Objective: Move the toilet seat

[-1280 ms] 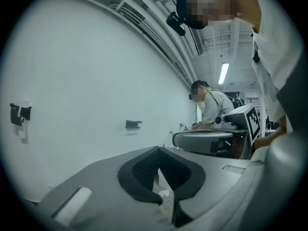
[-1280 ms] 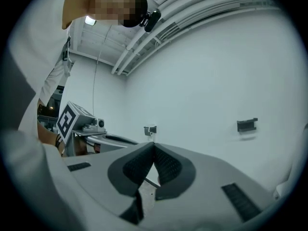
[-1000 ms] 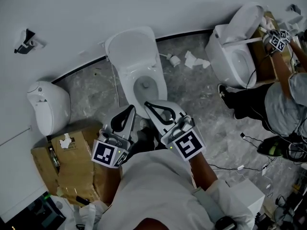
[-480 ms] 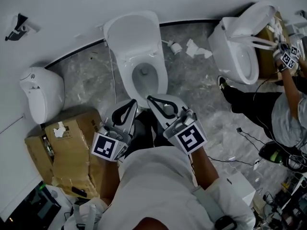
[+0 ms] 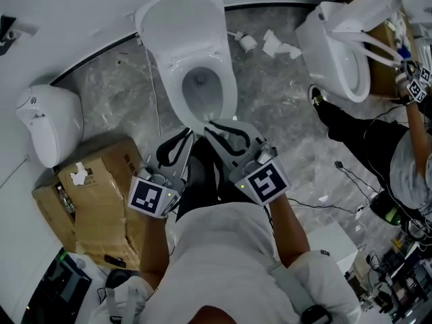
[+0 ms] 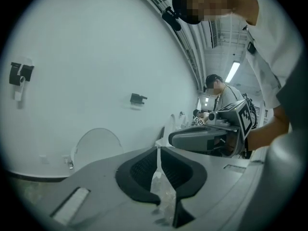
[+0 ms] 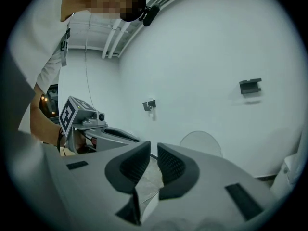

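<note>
A white toilet (image 5: 200, 90) stands against the wall, its seat and lid (image 5: 179, 19) raised upright over the open bowl. Both grippers hover side by side just before the bowl's front rim, touching nothing. My left gripper (image 5: 187, 136) (image 6: 158, 150) has just been opening: only a hairline slit shows between its pads, with nothing in it. My right gripper (image 5: 208, 129) (image 7: 153, 147) has also just been opening to a narrow empty gap. The raised lid (image 6: 96, 146) (image 7: 200, 141) shows beyond the jaws in both gripper views.
A cardboard box (image 5: 94, 201) sits on the floor at the left, below a white wall fixture (image 5: 47, 123). At the right another person (image 5: 398, 154) works at a second toilet (image 5: 337, 46). Paper scraps (image 5: 273, 44) and cables (image 5: 337, 174) lie on the marble floor.
Both grippers have come down together towards the front of the bowl. The toilet sits higher in the head view. The jaws of both have parted a crack.
</note>
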`<state>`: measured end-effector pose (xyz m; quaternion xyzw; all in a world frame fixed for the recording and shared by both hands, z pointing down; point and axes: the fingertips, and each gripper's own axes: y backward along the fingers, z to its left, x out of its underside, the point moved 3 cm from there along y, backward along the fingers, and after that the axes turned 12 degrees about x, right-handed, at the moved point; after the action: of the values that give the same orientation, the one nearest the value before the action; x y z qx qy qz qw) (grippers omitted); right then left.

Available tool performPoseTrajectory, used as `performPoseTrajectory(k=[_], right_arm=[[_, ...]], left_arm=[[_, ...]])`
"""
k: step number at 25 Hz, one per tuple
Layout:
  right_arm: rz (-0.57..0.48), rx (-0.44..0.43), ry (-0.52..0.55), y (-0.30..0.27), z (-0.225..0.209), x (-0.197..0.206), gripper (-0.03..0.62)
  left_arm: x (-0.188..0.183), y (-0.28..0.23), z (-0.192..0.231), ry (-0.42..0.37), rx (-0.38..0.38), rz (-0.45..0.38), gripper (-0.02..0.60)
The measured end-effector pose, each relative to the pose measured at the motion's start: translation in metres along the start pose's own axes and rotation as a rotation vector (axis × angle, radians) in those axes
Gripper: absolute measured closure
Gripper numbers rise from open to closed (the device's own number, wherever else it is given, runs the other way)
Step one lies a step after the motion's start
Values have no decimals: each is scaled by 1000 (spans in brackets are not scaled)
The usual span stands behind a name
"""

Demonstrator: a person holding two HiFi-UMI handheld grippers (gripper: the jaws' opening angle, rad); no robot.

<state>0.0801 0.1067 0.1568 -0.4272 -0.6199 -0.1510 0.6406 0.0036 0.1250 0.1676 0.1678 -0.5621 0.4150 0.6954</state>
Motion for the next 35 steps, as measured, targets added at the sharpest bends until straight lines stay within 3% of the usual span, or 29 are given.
performPoseTrajectory(k=[7, 9, 20, 30, 35], right_arm=[[69, 28, -37, -20, -7, 50, 543], [103, 24, -36, -27, -8, 69, 496], [246, 63, -34, -64, -23, 182, 494], [365, 89, -49, -90, -31, 303, 494], [392, 96, -40, -98, -31, 343, 493]], left_arm=[[55, -9, 20, 69, 32, 54, 522], [72, -11, 27, 85, 36, 71, 515], [183, -31, 67, 189, 19, 164, 448], [305, -47, 92, 283, -3, 227, 402], [350, -50, 96, 315, -14, 257, 383]])
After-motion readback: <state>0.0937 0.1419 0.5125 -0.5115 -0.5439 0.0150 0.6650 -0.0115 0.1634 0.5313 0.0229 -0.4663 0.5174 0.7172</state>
